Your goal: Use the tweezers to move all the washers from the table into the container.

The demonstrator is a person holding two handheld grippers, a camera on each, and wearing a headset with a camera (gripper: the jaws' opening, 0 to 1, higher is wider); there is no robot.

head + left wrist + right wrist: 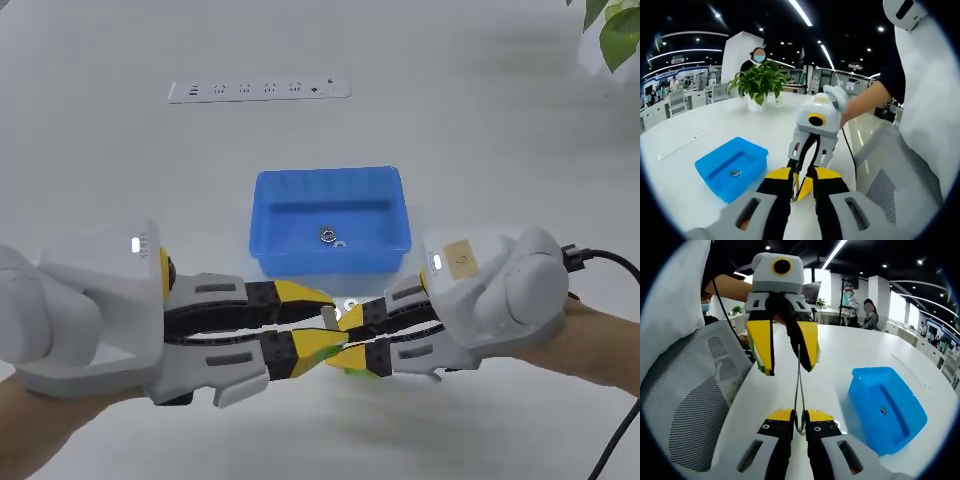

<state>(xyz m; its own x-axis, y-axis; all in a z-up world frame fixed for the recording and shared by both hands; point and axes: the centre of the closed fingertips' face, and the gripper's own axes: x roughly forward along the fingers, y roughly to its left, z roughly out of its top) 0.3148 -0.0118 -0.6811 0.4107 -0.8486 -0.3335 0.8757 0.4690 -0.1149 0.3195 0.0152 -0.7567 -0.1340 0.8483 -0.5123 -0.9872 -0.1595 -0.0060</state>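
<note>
Pinches tweezers [799, 390] in narrowed right hand-held gripper [800, 422], threaded between the parted tips of left hand-held gripper [787, 370]. Risks dropping or twisting them if released before closing the left.

The left hand-held gripper [335, 325] and right hand-held gripper [346, 338] meet nose to nose, with the tweezers [799, 385] running between them, so I see no straight way forward for either. Just beyond them the blue container [262, 215] is open from above, but its near wall blocks a low approach. The desk [480, 130] lies bare on both sides of it. A power strip [260, 90] sits well beyond. A plant [615, 30] overhangs the far right corner, and a cable [610, 265] loops behind the right hand-held gripper.
</note>
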